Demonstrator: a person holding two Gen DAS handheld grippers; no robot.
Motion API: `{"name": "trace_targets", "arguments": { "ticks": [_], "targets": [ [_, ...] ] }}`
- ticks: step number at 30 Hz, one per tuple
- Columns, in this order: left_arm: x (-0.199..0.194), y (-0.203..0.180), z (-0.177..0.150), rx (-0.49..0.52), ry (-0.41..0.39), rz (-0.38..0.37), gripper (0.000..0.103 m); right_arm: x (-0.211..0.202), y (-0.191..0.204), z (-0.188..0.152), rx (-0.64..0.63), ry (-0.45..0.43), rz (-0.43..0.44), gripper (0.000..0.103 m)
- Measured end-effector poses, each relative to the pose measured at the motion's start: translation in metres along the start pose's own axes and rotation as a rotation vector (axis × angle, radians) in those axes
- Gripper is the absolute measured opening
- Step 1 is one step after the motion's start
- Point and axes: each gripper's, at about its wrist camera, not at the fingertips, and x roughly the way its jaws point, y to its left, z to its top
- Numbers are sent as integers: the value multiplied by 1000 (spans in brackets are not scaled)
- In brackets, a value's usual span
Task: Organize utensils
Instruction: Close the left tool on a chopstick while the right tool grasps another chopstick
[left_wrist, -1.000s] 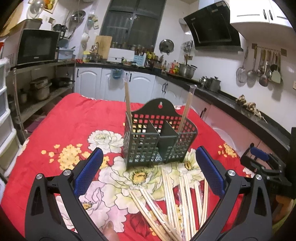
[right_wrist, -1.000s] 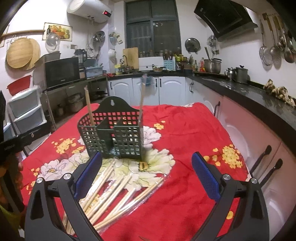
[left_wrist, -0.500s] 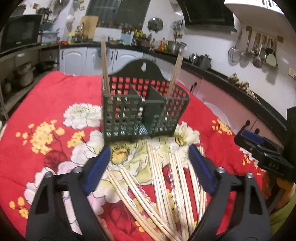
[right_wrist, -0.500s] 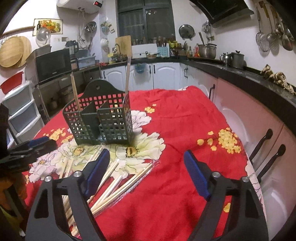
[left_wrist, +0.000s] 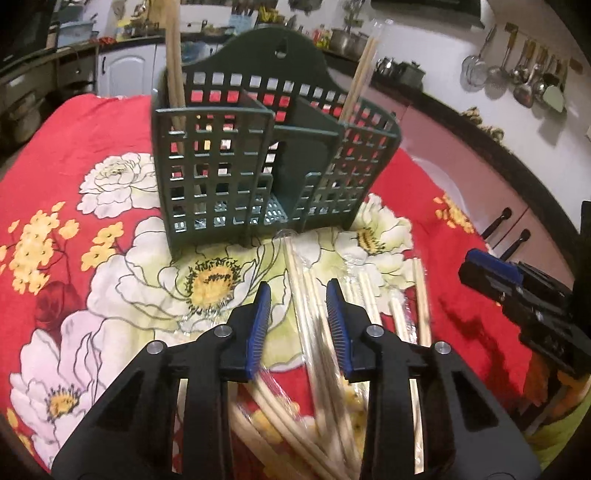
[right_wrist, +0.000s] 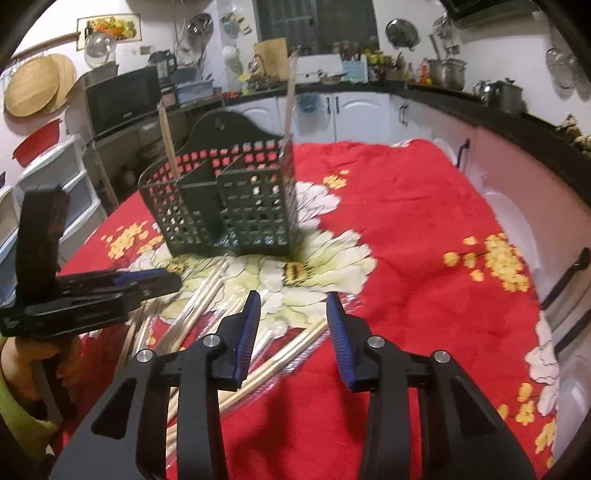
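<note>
Both grippers have dropped closer to the red flowered tablecloth (right_wrist: 424, 229) since a second ago, and their jaws have just been closing from wide to a narrow gap. One dark green basket (left_wrist: 266, 155) stands upright on the cloth with two wrapped pairs of chopsticks upright in it, one at each end, while the loose wrapped chopsticks (left_wrist: 314, 332) lie fanned in front of it, too blurred to count. Some run through the gap of the left gripper (left_wrist: 298, 295) and one pair (right_wrist: 291, 350) crosses the right gripper (right_wrist: 293, 308) gap, the pads apparently not pressing.
</note>
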Motion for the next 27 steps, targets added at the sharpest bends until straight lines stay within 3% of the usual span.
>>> {"name": "trace_targets", "arguments": {
  "ticks": [7, 15, 20, 27],
  "targets": [
    [29, 3, 17, 11, 57, 48, 25, 39, 10, 8, -9, 117, 44, 31],
    [50, 9, 32, -58, 76, 51, 25, 62, 9, 11, 10, 164, 65, 29],
    [61, 6, 34, -59, 91, 90, 25, 77, 8, 13, 32, 197, 65, 29],
    [63, 7, 31, -39, 98, 118, 13, 93, 7, 20, 74, 249, 64, 29]
  ]
}}
